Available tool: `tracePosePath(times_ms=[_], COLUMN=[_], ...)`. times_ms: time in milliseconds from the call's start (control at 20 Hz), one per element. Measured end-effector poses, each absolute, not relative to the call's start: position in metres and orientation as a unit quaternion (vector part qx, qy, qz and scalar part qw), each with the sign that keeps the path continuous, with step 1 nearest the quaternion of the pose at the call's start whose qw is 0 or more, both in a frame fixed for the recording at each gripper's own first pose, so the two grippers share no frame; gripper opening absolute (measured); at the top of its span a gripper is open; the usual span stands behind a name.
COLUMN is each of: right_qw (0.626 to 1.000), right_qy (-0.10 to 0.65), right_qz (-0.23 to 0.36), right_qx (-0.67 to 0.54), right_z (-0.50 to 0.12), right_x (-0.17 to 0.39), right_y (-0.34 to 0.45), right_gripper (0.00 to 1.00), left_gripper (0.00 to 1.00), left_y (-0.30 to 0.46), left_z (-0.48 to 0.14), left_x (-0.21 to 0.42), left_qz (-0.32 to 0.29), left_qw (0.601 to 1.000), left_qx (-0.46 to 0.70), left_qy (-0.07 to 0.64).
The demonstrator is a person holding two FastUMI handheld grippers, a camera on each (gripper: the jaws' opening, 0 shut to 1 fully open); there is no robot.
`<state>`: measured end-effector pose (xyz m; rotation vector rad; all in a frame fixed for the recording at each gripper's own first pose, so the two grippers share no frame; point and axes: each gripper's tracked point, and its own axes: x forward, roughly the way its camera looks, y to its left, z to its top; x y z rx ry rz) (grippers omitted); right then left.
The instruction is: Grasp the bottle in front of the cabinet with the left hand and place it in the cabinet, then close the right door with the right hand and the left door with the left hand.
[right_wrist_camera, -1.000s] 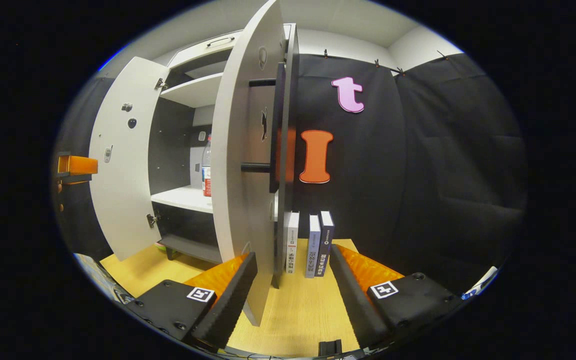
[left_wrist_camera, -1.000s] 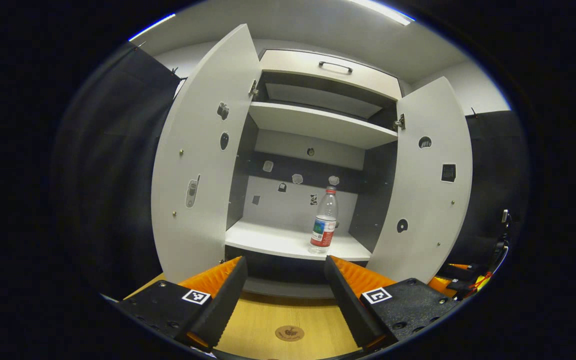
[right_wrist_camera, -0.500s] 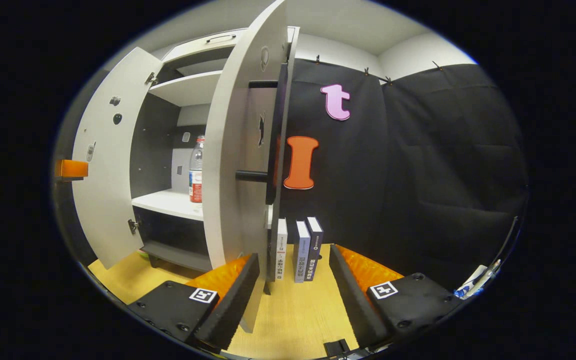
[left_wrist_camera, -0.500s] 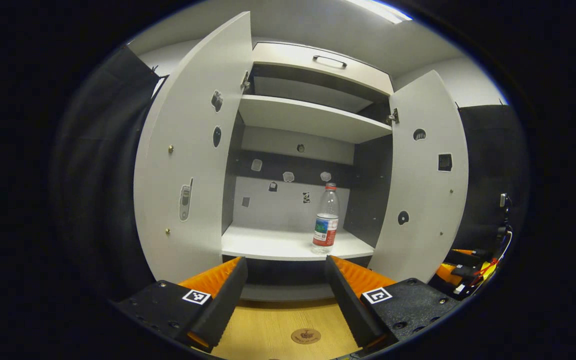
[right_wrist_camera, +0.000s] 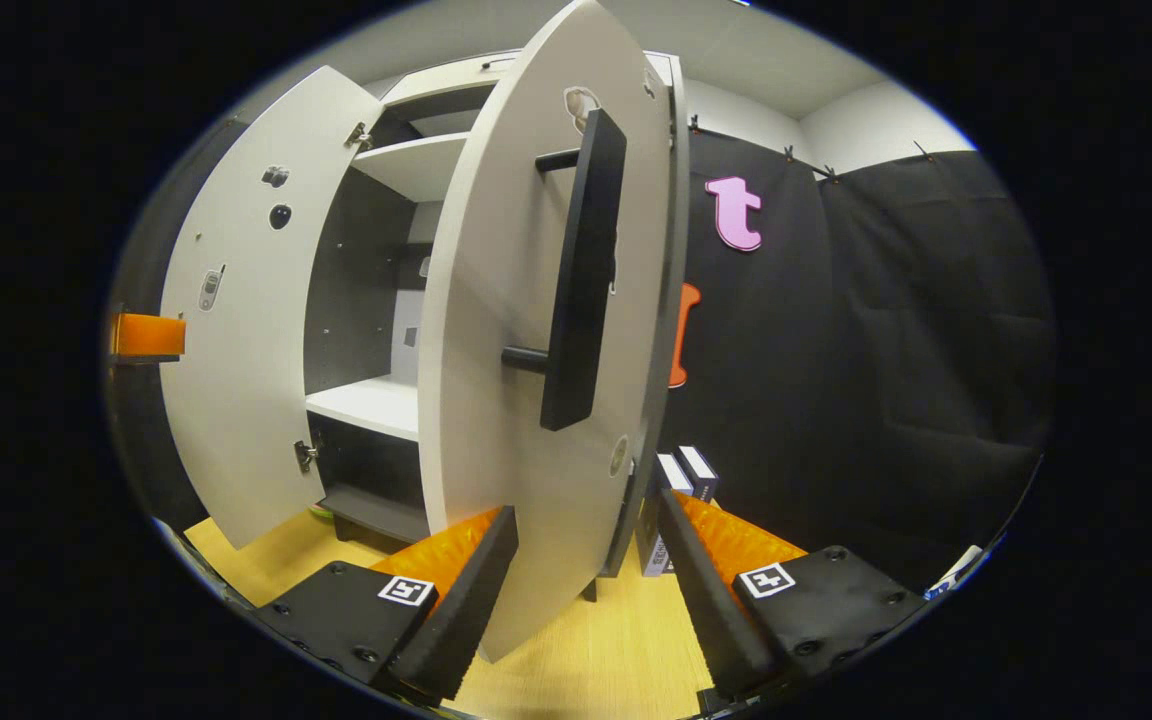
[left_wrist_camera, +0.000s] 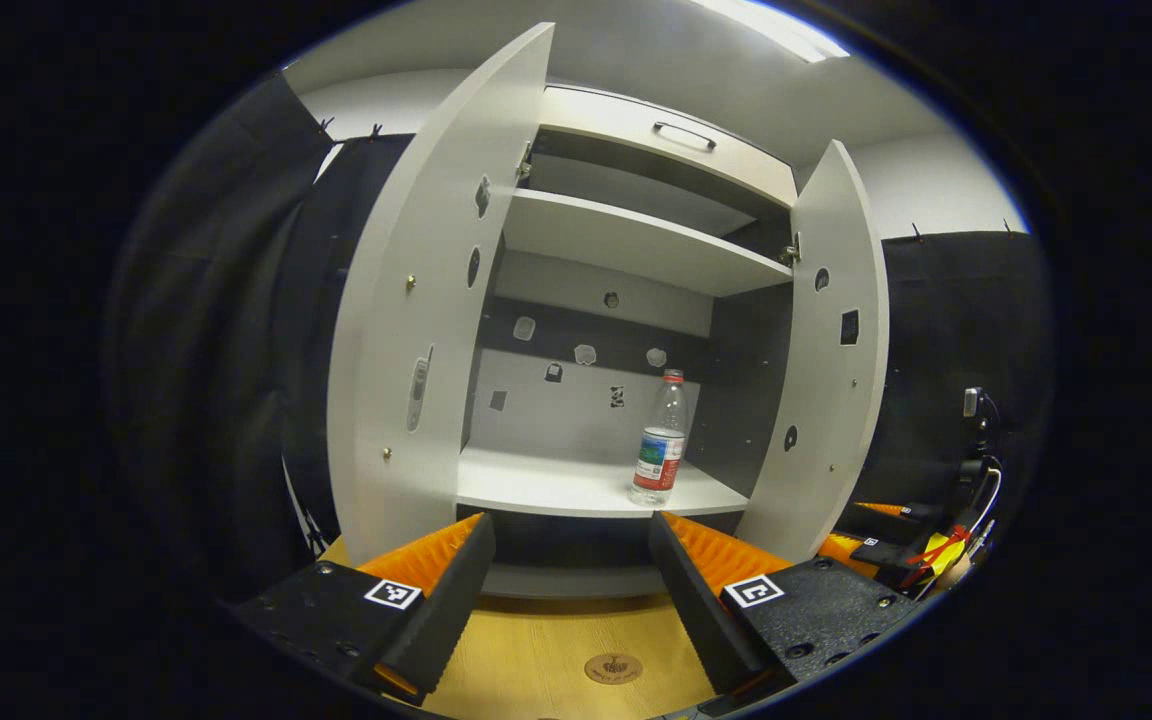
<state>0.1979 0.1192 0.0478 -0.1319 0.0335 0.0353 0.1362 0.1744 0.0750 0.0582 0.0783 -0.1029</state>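
The left hand-held gripper [left_wrist_camera: 571, 580] hangs released over the table [left_wrist_camera: 546, 660], fingers spread, well short of the cabinet [left_wrist_camera: 636, 250]. The bottle [left_wrist_camera: 660, 452] stands upright on the lower shelf [left_wrist_camera: 556, 485], near its front edge toward the right door [left_wrist_camera: 826, 370]. The left door [left_wrist_camera: 416, 330] stands wide. The right hand-held gripper [right_wrist_camera: 586, 580] is also released; the right door's lower edge sits between its spread fingers, with its black handle [right_wrist_camera: 581, 280] above. Books [right_wrist_camera: 681, 480] stand just beyond.
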Motion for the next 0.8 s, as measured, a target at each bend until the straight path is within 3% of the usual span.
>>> tracePosePath(times_ms=[300,400,450,800], right_qw=[0.996,0.996,0.996,0.996], right_qy=[0.018,0.013,0.012,0.006], right_qz=[0.079,0.076,0.076,0.078], right_qx=[-0.040,-0.052,-0.052,-0.043], right_z=[0.047,0.049,0.050,0.054], right_x=[0.217,0.216,0.216,0.203], right_y=[0.170,0.170,0.170,0.170], right_gripper=[0.95,1.00,0.95,0.95], left_gripper=[0.95,0.95,0.95,0.97], left_y=[0.200,0.208,0.211,0.226], left_z=[0.080,0.082,0.083,0.090], left_x=[0.122,0.116,0.112,0.107], left_qz=[-0.020,-0.011,-0.007,0.006], left_qw=[0.999,0.999,0.999,0.999], left_qx=[0.027,0.029,0.030,0.034], left_qy=[0.032,0.031,0.030,0.020])
